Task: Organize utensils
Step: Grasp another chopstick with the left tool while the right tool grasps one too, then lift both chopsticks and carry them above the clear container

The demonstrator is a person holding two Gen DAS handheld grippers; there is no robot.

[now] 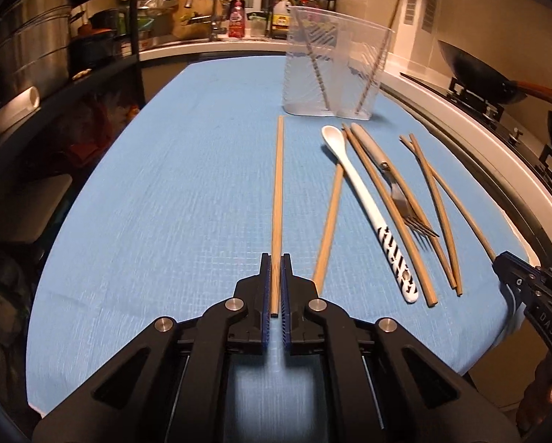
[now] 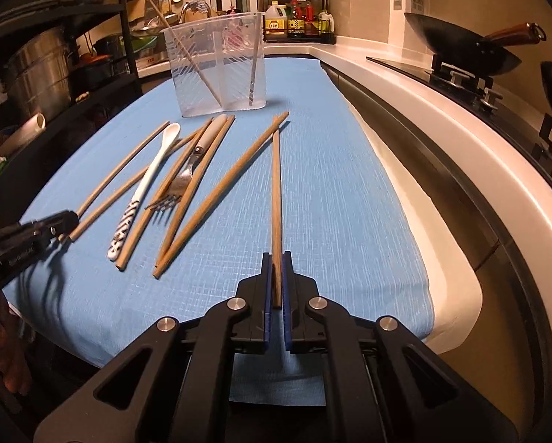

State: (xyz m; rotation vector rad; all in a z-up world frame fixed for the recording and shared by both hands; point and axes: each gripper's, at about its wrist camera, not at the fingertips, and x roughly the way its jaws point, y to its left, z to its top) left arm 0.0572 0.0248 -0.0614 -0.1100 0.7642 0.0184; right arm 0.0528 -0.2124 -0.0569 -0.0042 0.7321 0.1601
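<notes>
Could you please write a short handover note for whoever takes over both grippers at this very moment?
Left gripper: shut on one chopstick, gripped near its end.
Right gripper: shut on another chopstick, gripped near its end.
Clear holder: stands at the far end of the blue cloth, with two chopsticks already upright inside, one on each side of the divider.
Still on the cloth: white spoon, fork and several loose chopsticks beside and between them.
Done: two chopsticks stowed, two more gripped.
Left: probably drop both held chopsticks into the holder, then the remaining chopsticks, spoon and fork.
</notes>
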